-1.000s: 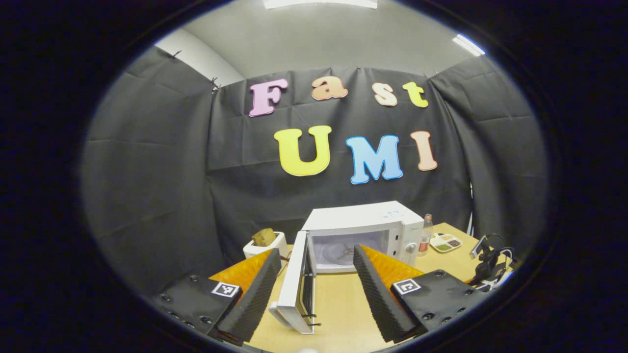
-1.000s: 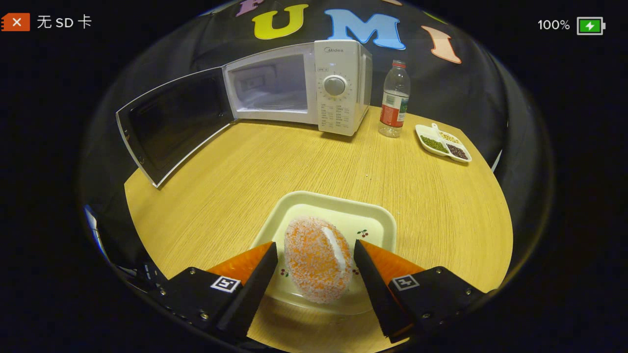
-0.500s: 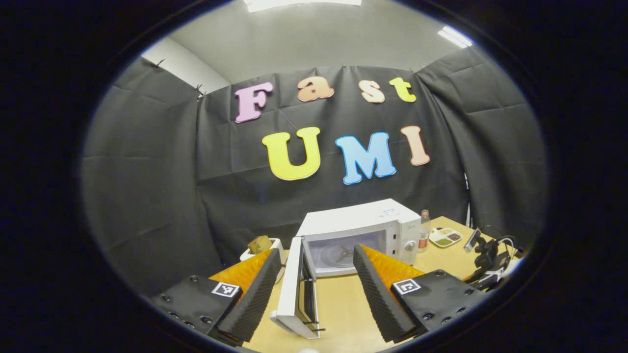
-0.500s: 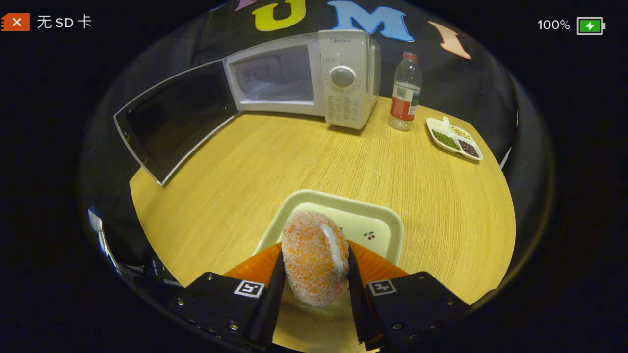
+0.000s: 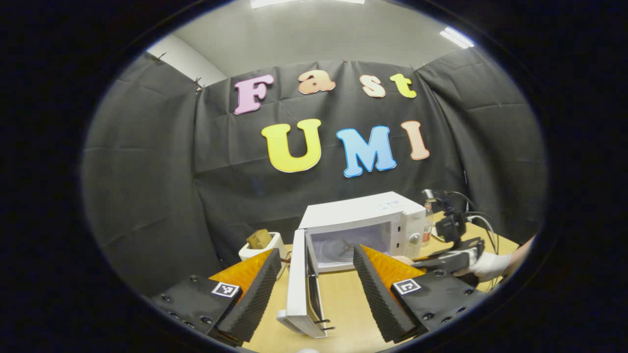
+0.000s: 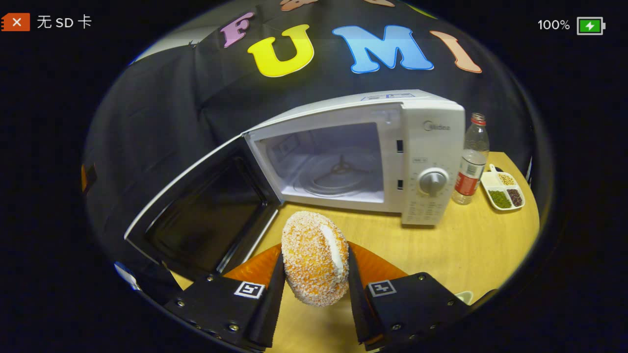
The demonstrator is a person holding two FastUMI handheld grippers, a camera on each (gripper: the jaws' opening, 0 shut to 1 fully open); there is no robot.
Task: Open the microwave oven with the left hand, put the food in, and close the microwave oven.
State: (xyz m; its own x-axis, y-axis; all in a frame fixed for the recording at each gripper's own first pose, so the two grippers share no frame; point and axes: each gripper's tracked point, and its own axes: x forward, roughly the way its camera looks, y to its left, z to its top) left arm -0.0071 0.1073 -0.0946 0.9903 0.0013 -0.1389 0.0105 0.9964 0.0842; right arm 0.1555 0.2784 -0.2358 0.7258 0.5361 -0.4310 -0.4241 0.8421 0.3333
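The right gripper [image 6: 314, 274] has its jaws pressed on both sides of the food [image 6: 315, 257], an orange crumb-coated bun with a white stripe. Half a second ago the bun sat low over a cream tray; now it is lifted clear of the table [image 6: 466, 245], and just beyond the jaws stands the microwave [image 6: 427, 147], nearer than before, its cavity showing a bare turntable. Its door [image 6: 206, 215] hangs wide to the left of the jaws. Right of the microwave stand a bottle [image 6: 470, 166] and a divided dish [image 6: 505, 192].

The left gripper [image 5: 316, 279] holds its jaws wide with nothing between them. The door's edge [image 5: 299, 289] lies between the jaws, the microwave [image 5: 363, 225] beyond. To the right, the right gripper [image 5: 454, 257] and a gloved hand [image 5: 490, 264] have come closer to the oven. A toaster [image 5: 260, 245] sits beyond the left jaw
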